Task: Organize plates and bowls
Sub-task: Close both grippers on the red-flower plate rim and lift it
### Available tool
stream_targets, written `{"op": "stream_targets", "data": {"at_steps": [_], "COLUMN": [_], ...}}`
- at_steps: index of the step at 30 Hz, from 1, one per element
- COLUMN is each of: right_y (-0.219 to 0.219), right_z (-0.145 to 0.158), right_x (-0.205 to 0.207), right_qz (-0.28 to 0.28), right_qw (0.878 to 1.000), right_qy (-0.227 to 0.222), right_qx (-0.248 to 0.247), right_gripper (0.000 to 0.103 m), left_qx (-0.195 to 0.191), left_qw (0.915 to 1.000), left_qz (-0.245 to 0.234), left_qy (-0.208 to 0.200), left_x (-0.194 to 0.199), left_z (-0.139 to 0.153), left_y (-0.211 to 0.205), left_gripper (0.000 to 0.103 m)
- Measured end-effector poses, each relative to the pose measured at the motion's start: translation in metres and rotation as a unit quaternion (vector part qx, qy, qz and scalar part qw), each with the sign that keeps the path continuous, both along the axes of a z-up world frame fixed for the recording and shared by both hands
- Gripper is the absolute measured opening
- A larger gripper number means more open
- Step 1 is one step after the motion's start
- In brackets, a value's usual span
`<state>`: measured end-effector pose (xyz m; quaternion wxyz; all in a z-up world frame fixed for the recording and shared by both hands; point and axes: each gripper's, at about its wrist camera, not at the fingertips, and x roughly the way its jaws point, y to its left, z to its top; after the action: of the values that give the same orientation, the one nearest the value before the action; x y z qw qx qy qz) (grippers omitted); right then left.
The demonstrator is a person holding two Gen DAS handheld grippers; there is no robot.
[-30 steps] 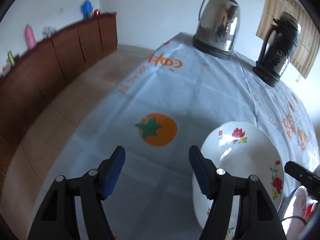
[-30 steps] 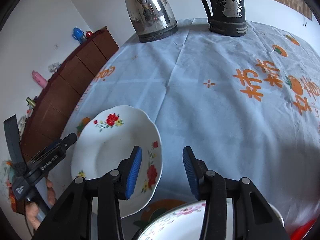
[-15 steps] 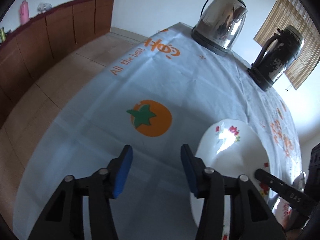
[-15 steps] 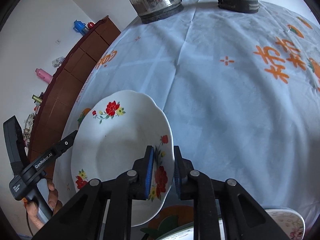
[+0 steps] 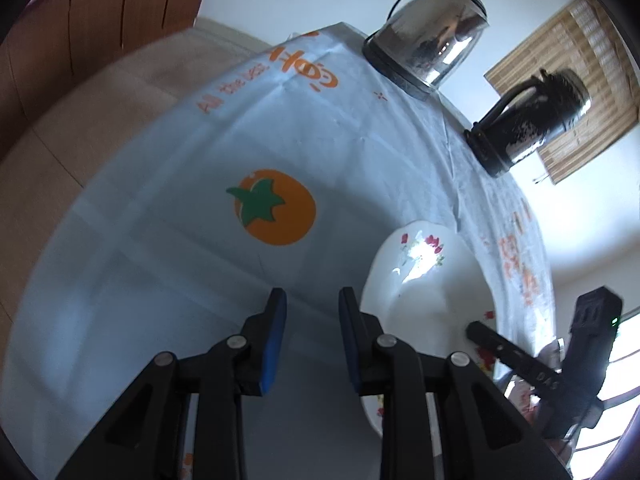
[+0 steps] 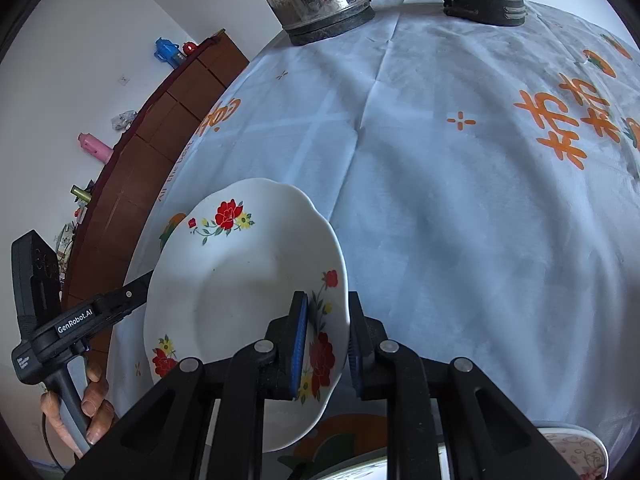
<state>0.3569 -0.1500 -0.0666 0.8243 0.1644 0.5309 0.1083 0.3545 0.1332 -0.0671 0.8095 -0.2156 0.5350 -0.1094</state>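
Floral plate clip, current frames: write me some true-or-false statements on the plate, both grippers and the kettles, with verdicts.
1. The right gripper is clamped on the rim of the floral plate. True.
2. The left gripper holds the plate too. False: nothing sits between its closing jaws; the plate lies beside its right finger.
3. Two kettles stand at the table's far end. True: a steel kettle and a black kettle.
4. The plate is plain white. False: it carries red and yellow flowers.
5. The tablecloth is red. False: pale blue with orange prints.
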Motion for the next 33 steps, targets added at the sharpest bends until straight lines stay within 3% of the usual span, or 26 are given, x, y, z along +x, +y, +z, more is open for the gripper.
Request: {"op": "stream_targets", "data": {"at_steps": [5,9,14,17,20,28,33], "right_y": [0.0,0.0,0.0,0.0,0.0,0.002,-0.002], "right_z": [0.0,0.0,0.0,0.0,0.001,0.0,0.005], "right_x": [0.0,0.0,-0.001,0.0,-0.001,-0.003,-0.011], "right_qz": [0.001,0.003,0.004,0.005,0.007,0.013,0.008], "right_qw": [1.0,1.0,1.0,1.0,1.0,1.0,0.999], "right_qy": [0.002,0.001,0.002,0.001,0.001,-0.004,-0.006], "right_qx": [0.001,0.001,-0.001,-0.001,-0.002,-0.002,0.039], "right_gripper": [0.02,0.02,0.02,0.02,0.02,0.02,0.014], "left_qx": [-0.021,-0.036,-0.031,-0.029,-0.044,-0.026,0.004], "left_qw": [0.9996,0.9984,0.9988,0.9988,0.9977,0.9985,0.9989], "left_qz": [0.008,0.0,-0.031,-0.036,-0.051,-0.046,-0.039], "left_qy": [-0.019,-0.044,-0.023,-0.013,-0.001,-0.013,-0.025], "left_x": [-0.005,-0.009,-0.004,-0.002,0.0,-0.005,-0.005], "left_z": [0.01,0.02,0.01,0.003,-0.004,-0.003,-0.001], "left_y": [0.007,0.005,-0.014,-0.02,-0.028,-0.032,-0.033], "left_gripper": [0.027,0.055,0.055,0.05,0.022,0.018,0.018]}}
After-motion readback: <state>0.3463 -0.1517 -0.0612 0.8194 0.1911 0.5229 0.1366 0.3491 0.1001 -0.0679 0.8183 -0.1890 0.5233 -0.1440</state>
